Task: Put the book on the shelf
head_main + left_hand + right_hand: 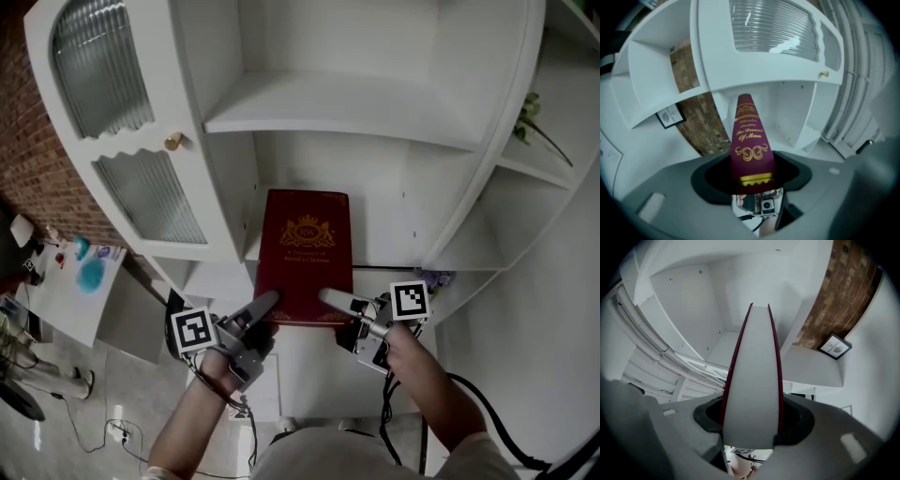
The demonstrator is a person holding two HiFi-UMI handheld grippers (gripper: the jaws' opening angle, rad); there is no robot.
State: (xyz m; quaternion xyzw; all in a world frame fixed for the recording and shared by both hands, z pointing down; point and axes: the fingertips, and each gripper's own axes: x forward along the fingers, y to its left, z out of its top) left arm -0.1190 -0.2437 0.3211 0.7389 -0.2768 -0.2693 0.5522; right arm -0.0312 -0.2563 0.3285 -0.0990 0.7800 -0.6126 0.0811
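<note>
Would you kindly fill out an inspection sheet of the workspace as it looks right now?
Surface: white shelf unit; nothing seen in the middle compartment behind the book.
Job's things: red book, held flat with its cover up in front of that compartment, not yet on a shelf.
Clutter: green sprig on a side shelf; purple flowers lower down.
Grippers: left gripper shut on the book's spine; right gripper shut on its page edge.
Cables: black cable trailing from the right gripper; loose wires on the floor.
Surroundings: ribbed-glass cabinet door with brass knob; brick wall; side table.
</note>
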